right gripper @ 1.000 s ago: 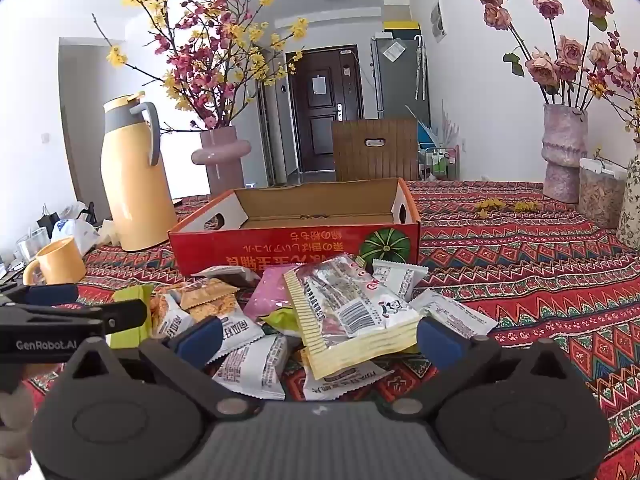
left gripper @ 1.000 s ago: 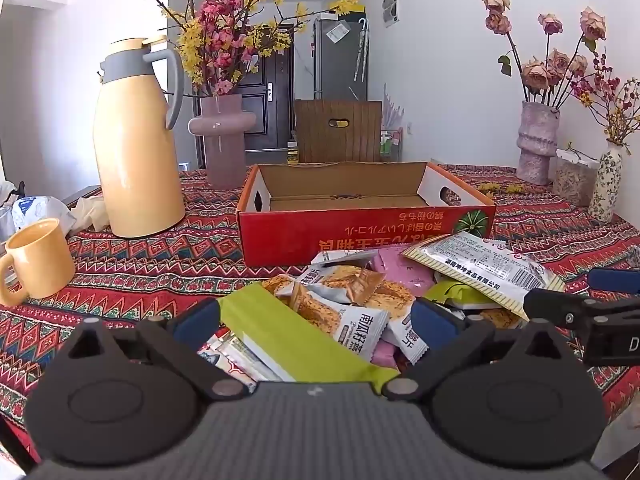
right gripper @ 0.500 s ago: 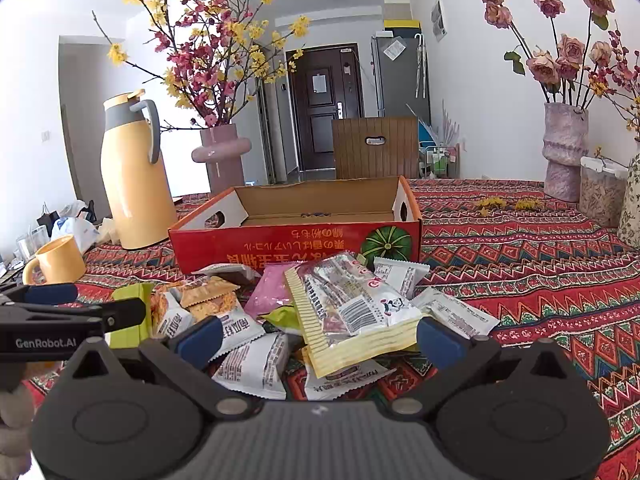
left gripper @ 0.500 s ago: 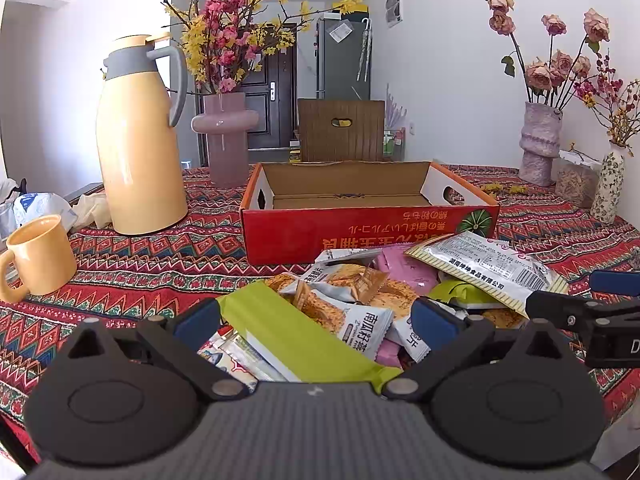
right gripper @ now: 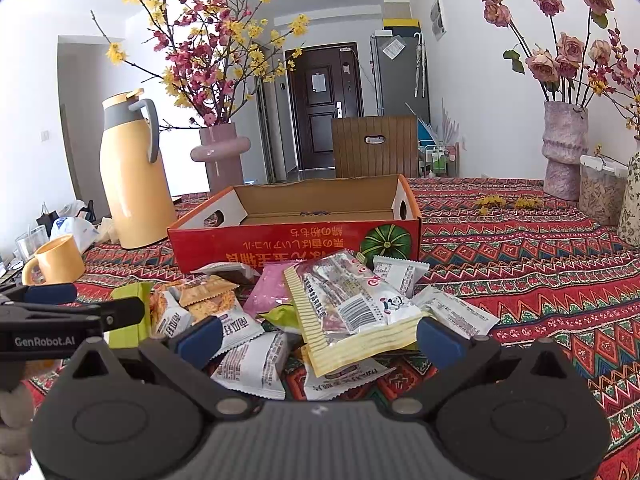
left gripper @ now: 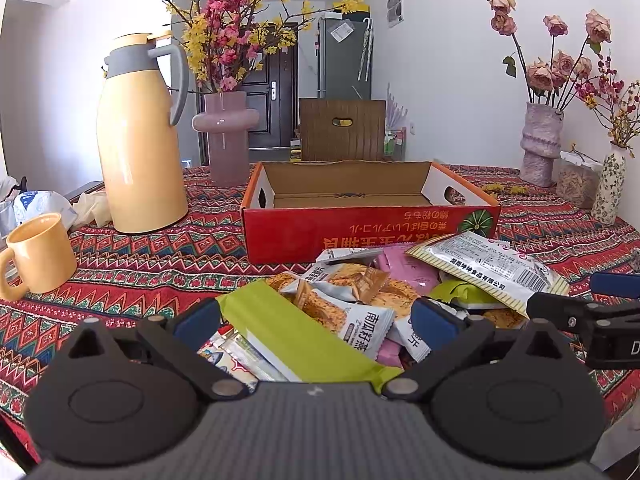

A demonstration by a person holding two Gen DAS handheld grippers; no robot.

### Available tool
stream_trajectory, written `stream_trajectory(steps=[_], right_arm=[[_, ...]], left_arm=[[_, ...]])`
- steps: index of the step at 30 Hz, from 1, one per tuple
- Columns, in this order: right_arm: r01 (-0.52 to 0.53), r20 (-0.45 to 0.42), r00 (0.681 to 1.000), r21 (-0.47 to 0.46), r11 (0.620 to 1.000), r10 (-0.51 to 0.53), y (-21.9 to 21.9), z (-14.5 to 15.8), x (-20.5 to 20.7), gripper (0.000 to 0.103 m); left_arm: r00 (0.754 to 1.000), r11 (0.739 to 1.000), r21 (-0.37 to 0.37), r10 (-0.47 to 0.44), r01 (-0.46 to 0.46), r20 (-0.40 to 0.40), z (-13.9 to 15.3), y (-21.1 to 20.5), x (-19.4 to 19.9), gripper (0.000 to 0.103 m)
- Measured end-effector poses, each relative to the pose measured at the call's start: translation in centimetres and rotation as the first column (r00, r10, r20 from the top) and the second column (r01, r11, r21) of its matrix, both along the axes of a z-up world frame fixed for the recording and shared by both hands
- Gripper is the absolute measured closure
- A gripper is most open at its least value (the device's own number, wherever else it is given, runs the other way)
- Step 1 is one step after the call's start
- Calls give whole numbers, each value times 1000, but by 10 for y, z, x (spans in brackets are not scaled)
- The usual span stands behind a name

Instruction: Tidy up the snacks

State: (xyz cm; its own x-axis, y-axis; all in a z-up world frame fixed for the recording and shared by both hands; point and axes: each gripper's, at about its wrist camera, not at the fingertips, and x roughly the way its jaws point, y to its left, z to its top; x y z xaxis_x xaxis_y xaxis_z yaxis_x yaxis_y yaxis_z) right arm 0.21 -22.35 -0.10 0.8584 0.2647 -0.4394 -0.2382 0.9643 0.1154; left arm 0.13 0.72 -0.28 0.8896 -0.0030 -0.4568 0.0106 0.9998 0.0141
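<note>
Right wrist view: snack packets (right gripper: pixel 320 320) piled near; red box (right gripper: pixel 296 232) beyond, apparently empty. Right gripper (right gripper: pixel 318 338) spread, left gripper (left gripper: pixel 316 318) likewise. Sorting unstarted.

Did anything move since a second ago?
Hardly. The left gripper has risen a little over the green packet; the right gripper hangs open over the striped bag as before. Nothing was picked up or dropped. The snacks and the empty red box stayed put.
</note>
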Motion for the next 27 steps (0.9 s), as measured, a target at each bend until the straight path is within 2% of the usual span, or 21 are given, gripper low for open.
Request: stream_trajectory(steps=[27], right_arm=[[0, -3, 1000, -1, 1000, 0, -1, -1, 1, 0]], left_arm=[[1000, 1000, -4, 2, -2, -1, -1, 0, 1, 0]])
